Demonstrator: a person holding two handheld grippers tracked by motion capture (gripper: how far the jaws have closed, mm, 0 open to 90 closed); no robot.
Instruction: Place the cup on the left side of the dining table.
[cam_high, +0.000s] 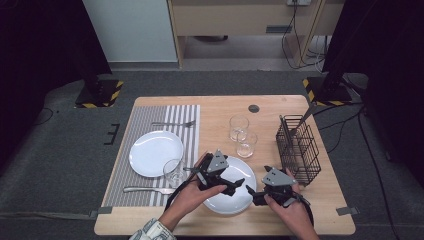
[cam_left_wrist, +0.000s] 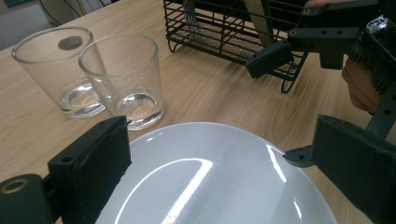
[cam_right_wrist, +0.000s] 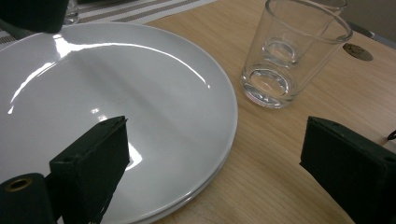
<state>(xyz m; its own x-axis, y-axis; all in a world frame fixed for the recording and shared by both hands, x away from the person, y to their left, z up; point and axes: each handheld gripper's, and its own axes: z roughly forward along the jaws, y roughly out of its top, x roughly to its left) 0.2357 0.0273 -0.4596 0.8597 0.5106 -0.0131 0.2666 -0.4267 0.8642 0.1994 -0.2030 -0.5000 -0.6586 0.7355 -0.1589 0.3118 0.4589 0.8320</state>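
Both claws wide over white plate (cam_high: 235, 199), nothing on it, 2 glasses (cam_high: 242, 135) hold nothing

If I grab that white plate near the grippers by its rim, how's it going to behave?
The white plate looks rigid and glossy, so the right gripper may slip on its thin rim. It lies flat, so it should slide rather than tip. It is probably breakable, and the glass stands close by.
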